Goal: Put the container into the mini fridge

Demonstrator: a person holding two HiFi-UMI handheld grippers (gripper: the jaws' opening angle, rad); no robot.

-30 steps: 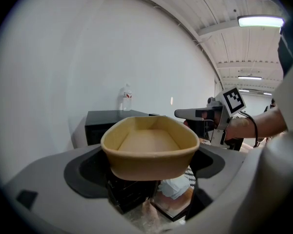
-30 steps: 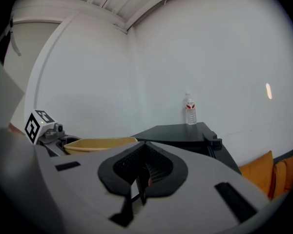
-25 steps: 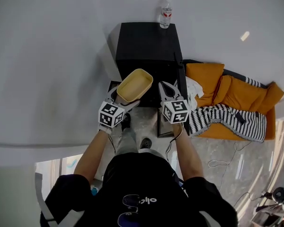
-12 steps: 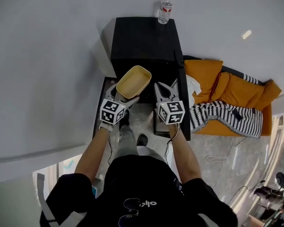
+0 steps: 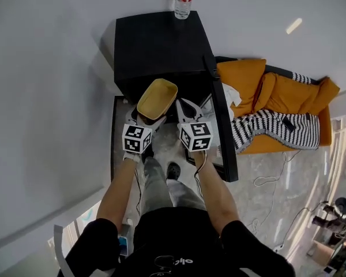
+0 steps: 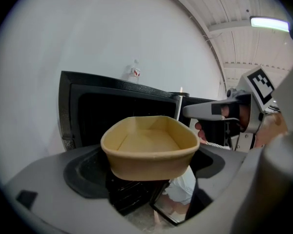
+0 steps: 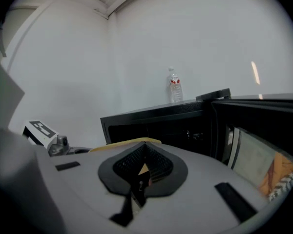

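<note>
A tan, empty oblong container is held level by its near rim in my left gripper, which is shut on it. In the left gripper view the container hangs just in front of the mini fridge's dark open cavity. The black mini fridge stands against the wall, and its door is swung open to the right. My right gripper is shut and empty, level with the container on its right. In the right gripper view its pads meet, with the container's rim just beyond.
A water bottle stands on the fridge's top at the back. An orange sofa with a striped blanket lies to the right, behind the open door. Cables trail on the floor. A white wall is on the left.
Both grippers and the container have moved forward to the fridge's open front. The fridge now sits further left in the head view. Both grips are unchanged.
</note>
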